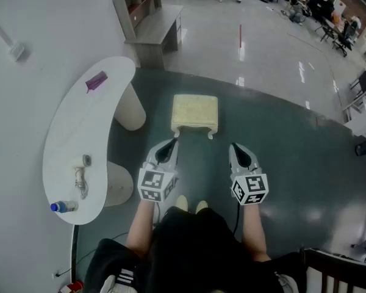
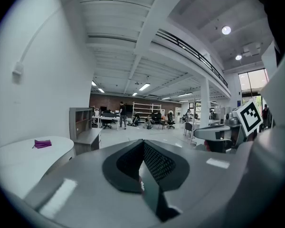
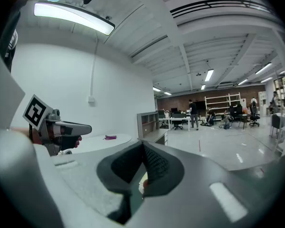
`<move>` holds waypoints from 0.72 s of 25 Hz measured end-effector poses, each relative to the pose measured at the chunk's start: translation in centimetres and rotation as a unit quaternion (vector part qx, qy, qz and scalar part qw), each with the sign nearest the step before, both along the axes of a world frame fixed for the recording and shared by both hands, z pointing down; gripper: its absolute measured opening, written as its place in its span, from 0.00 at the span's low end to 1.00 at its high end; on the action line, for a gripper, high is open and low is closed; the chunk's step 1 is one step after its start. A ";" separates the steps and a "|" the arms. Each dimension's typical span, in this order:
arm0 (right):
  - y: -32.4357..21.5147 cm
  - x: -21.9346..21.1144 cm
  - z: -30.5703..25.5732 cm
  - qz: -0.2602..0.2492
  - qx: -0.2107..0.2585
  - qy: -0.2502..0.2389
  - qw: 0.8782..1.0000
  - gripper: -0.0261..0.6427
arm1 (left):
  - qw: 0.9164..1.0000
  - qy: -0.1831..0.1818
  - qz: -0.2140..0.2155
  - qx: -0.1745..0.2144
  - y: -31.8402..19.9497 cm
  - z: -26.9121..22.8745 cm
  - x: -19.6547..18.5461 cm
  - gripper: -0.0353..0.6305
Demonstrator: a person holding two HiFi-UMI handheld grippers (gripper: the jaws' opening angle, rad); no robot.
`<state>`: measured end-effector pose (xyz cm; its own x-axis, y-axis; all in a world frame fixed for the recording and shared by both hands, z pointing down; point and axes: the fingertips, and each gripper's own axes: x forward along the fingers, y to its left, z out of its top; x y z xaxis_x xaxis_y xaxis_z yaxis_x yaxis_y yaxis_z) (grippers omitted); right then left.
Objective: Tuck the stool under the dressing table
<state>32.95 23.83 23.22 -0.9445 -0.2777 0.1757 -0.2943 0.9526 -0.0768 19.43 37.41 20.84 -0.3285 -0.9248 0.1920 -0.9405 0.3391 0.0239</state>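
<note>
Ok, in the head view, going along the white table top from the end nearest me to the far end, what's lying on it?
On the dressing table, near to far: water bottle → pale cord → small ring-shaped item → purple object.

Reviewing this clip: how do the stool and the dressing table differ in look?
The stool has a small, rectangular, pale yellow top; the dressing table has a long, curved, white one. The stool's top is bare, while the dressing table carries a purple item and a bottle. Both stand on the dark green floor, apart, the stool not yet tucked under.
</note>
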 end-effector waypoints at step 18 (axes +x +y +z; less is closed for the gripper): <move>1.5 -1.9 -0.4 0.037 0.002 0.013 0.999 0.04 | 1.000 0.004 0.020 0.021 2.1 0.5 -3.3 0.06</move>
